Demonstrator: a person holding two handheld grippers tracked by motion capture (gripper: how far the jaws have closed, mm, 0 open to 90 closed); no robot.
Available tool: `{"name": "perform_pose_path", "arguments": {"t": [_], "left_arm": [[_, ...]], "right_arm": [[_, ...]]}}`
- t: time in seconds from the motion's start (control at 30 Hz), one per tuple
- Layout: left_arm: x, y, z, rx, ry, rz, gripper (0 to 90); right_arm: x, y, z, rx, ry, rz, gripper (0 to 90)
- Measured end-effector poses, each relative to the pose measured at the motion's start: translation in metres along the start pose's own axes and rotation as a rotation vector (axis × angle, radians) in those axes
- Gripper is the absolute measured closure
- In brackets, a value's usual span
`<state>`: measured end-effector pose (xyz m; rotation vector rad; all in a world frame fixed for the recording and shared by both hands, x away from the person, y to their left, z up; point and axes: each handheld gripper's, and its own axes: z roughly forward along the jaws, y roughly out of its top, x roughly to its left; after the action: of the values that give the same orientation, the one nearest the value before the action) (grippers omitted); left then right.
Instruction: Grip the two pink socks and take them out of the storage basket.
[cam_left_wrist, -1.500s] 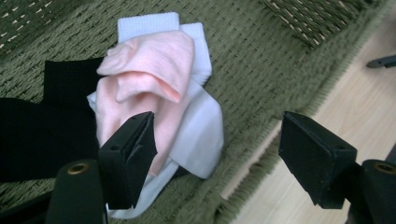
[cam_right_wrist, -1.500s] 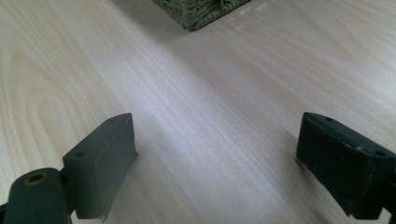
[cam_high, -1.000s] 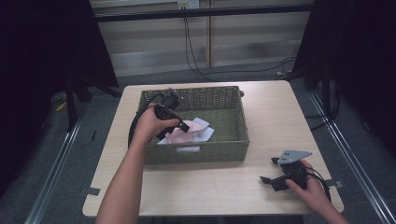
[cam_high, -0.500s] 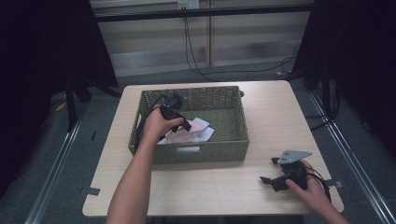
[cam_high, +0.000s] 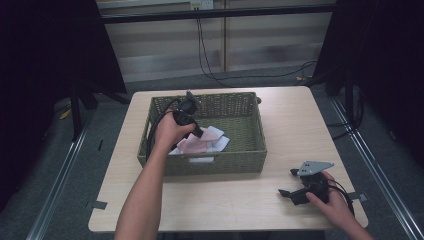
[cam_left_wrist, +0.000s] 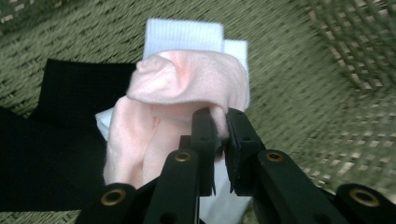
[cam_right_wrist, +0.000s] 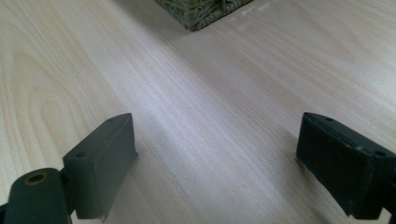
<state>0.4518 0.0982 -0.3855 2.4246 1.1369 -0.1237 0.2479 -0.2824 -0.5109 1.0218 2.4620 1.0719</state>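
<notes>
A pale pink sock (cam_left_wrist: 177, 88) lies on white socks (cam_left_wrist: 184, 35) and a black cloth (cam_left_wrist: 56, 140) in the green woven basket (cam_high: 250, 152). My left gripper (cam_left_wrist: 220, 119) is shut on the near edge of the pink sock (cam_high: 192, 145) and reaches down into the basket from its left side (cam_high: 200, 132). My right gripper (cam_high: 287, 192) rests low on the wooden table at the front right, jaws wide open with bare wood between them (cam_right_wrist: 215, 135).
The basket's wicker walls (cam_left_wrist: 355, 93) rise close around the socks. A basket corner (cam_right_wrist: 205, 14) shows ahead of the right gripper. The wooden table (cam_high: 300, 120) has bare room right of the basket. Dark cables (cam_high: 210, 55) run over the floor behind.
The left hand has drawn slightly toward the basket's back left with the pink sock in its jaws. The right gripper has stayed still.
</notes>
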Motion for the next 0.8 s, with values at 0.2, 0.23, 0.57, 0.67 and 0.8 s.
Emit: {"name": "perform_pose_path", "arguments": {"t": [0.2, 0.23, 0.57, 0.67, 0.8], "left_arm": [[-0.01, 0.007, -0.02, 0.0, -0.036, 0.04, 83.0], [-0.01, 0.007, -0.02, 0.0, -0.036, 0.04, 83.0], [-0.023, 0.012, -0.047, 0.028, -0.046, 0.062, 83.0], [-0.027, 0.012, -0.056, 0.031, -0.054, 0.068, 82.9], [-0.033, 0.01, -0.063, 0.045, -0.074, 0.079, 83.0]], "right_arm": [[0.0, 0.0, 0.0, -0.001, -0.001, -0.001, 11.1], [0.0, 0.0, 0.0, -0.001, -0.001, -0.001, 11.1], [0.0, 0.0, 0.0, -0.002, -0.001, -0.003, 11.1], [0.0, 0.0, 0.0, -0.002, -0.001, -0.003, 11.1], [0.0, 0.0, 0.0, -0.002, -0.001, -0.003, 11.1]]}}
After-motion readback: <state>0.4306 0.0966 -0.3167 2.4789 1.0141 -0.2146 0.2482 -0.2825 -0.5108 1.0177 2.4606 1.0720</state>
